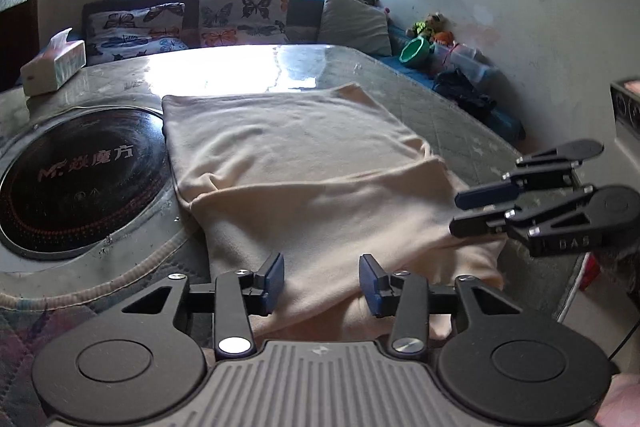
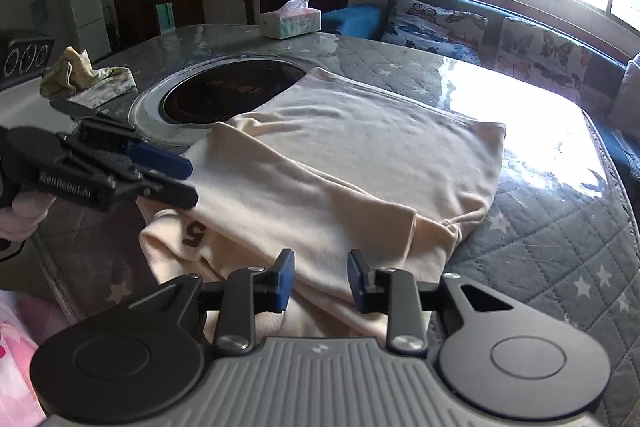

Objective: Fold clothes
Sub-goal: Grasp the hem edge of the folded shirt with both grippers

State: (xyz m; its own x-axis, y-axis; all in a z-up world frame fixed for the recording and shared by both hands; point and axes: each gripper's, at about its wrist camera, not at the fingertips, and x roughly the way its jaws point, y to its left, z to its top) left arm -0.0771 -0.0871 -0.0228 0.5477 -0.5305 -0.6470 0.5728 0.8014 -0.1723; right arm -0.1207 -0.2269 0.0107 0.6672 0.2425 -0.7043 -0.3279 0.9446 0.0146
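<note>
Both our tongs, left and right, gape partly, empty, over the near edge of the shirt; it lies half-folded on the bench, long axis running away from us.

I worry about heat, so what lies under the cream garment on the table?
The cream garment lies on the quilted table cover. Its far left corner overlaps the rim of the round black cooktop. Whatever else lies beneath is covered.
</note>
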